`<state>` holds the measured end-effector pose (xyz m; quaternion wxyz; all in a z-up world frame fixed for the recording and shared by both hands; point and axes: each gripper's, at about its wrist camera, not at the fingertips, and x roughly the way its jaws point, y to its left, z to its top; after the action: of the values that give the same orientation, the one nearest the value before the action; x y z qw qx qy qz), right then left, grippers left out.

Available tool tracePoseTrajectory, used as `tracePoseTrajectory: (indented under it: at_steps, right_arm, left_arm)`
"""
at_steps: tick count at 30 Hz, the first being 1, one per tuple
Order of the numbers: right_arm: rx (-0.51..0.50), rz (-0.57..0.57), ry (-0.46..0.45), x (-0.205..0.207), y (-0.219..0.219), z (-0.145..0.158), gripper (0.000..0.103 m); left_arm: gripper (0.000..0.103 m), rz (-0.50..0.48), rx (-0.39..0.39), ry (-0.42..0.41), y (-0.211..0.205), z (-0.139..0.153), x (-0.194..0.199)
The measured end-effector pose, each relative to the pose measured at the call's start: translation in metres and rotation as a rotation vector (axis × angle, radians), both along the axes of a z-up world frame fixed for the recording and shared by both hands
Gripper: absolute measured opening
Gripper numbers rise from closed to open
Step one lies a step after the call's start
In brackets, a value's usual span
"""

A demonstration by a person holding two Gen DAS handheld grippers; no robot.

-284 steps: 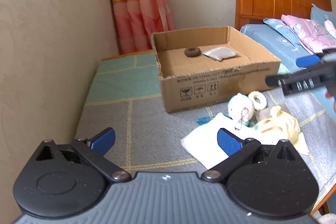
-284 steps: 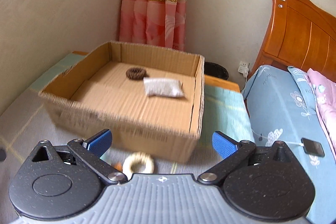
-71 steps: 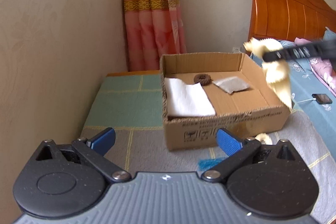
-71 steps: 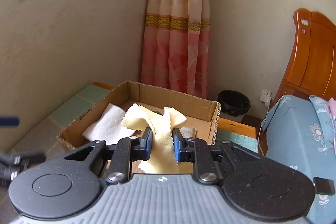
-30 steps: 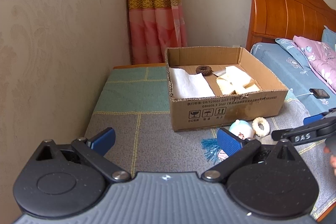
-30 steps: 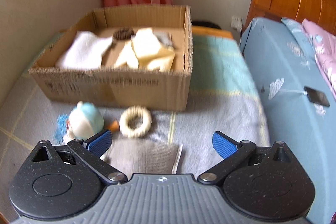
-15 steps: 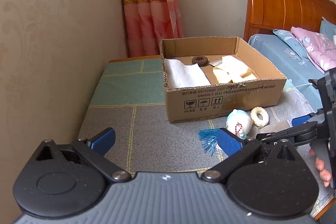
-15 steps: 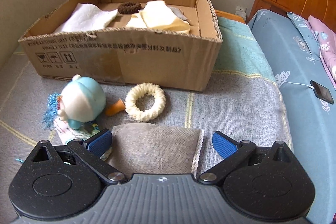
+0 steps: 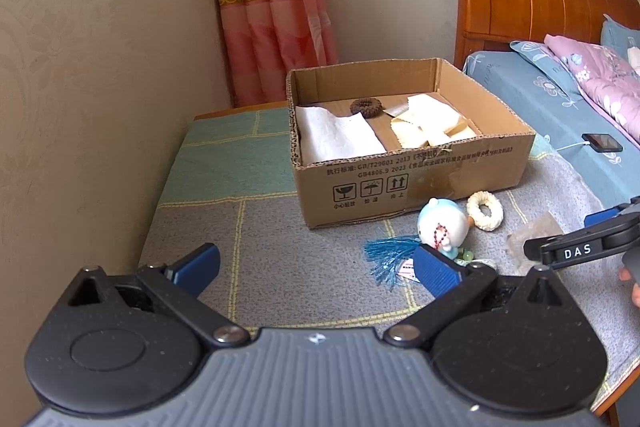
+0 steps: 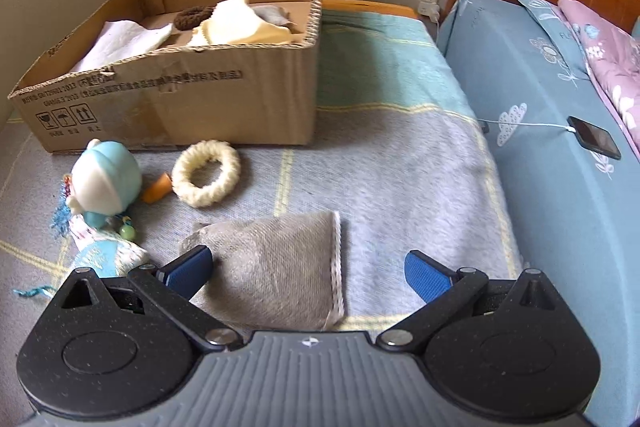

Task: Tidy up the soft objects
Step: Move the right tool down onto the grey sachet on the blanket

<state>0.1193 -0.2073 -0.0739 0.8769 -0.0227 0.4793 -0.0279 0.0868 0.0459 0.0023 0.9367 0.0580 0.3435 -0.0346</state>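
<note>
While the right gripper (image 10: 306, 269) hangs spread and empty over the grey woven pouch (image 10: 276, 267), lying flat at 6 o'clock of the cardboard box (image 10: 168, 95), pickup appears next: close on its stitched edge. Cream knitted ring (image 10: 207, 173) and smooth blue-white toy (image 10: 106, 183) lie at the pouch's 11 o'clock. Left gripper (image 9: 316, 265) spread, empty.
</note>
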Motion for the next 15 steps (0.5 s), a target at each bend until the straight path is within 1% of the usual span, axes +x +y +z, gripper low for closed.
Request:
tracePoseTrajectory:
  at_steps: [2,5,8,11,15]
  right_arm:
    - [-0.009,0.016,-0.018,-0.002,0.003,0.003,0.103]
    - [-0.009,0.072,-0.039,-0.004,0.012,0.004,0.103]
    - [-0.016,0.123,-0.038,-0.004,0.023,0.0,0.103]
    - [-0.043,0.137,-0.019,-0.004,0.027,-0.007,0.103]
    - [-0.028,0.134,-0.033,-0.013,0.013,-0.006,0.103]
  left_arm:
    - [0.102,-0.004,-0.001,0.002,-0.001,0.0,0.001]
    - [0.102,-0.016,0.002,0.002,-0.004,0.0,0.0]
    - [0.102,-0.038,-0.019,0.01,-0.004,0.0,-0.001]
    - [0.102,-0.061,-0.035,0.015,-0.005,0.0,-0.002]
    - [0.102,-0.09,-0.035,0.029,-0.011,-0.005,-0.001]
